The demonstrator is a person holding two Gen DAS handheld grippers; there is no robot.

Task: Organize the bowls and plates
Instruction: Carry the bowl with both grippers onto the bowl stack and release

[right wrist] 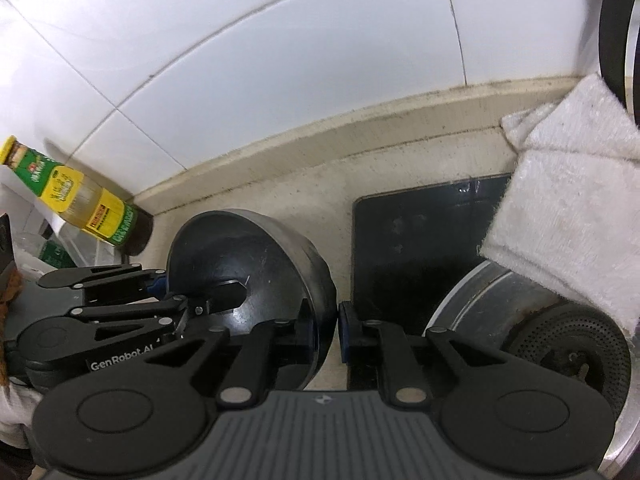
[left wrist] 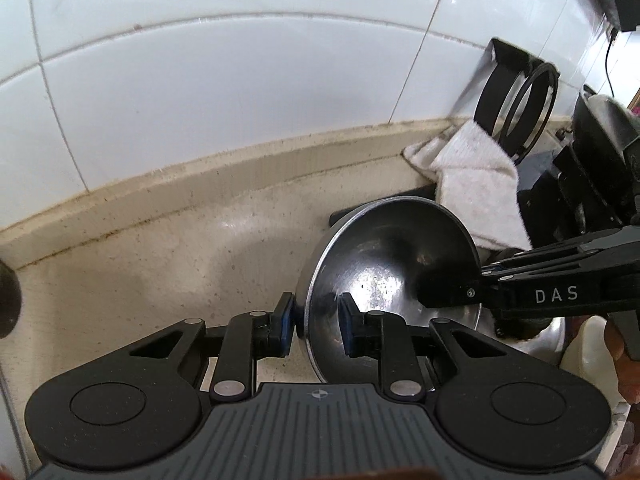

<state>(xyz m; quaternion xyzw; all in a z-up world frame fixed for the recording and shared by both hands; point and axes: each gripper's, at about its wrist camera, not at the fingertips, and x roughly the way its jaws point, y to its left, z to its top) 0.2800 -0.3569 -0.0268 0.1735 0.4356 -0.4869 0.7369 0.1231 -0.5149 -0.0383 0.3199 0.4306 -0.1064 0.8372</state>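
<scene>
A stainless steel bowl (left wrist: 392,264) hangs tilted above the beige counter, gripped from two sides. In the left wrist view my left gripper (left wrist: 316,320) is shut on its near left rim, one blue pad outside the wall and one inside. My right gripper (left wrist: 476,280) comes in from the right and clamps the opposite rim. In the right wrist view the same bowl (right wrist: 248,264) shows its dark inside, with my right gripper (right wrist: 325,330) shut on its right wall and my left gripper (right wrist: 180,292) pinching the far left rim.
A white cloth (right wrist: 560,216) lies over a black glass hob (right wrist: 416,240) with a burner (right wrist: 568,352) at the right. An oil bottle (right wrist: 72,192) stands at the left by the tiled wall. A black ring holder (left wrist: 516,108) hangs on the wall.
</scene>
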